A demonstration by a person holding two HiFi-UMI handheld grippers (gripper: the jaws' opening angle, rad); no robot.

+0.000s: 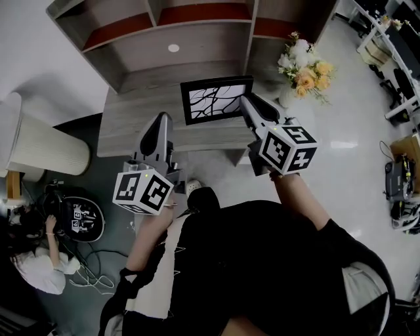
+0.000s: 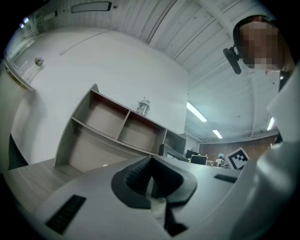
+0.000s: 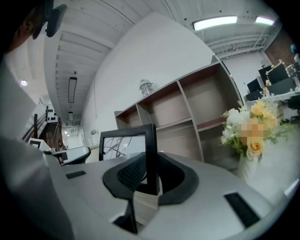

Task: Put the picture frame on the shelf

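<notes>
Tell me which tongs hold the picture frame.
The right tongs, clamped on the right edge of the picture frame. The left tongs are shut with nothing between them.

In the head view, the desk top is left bare from 9 to 11 o'clock of the picture frame, so an open passage is offered there towards the shelf unit. At 12 o'clock the wide lower bay is found open, with only a small white disc seen in it. The upper compartments are separated by upright partitions, by which sideways passage is barred. At 2 o'clock the way is blocked by a vase of flowers, set near the shelf's right end. The shelf's top is partly taken by a glass jar. Off the desk at 9 o'clock, a white ribbed cylinder is stood.
</notes>
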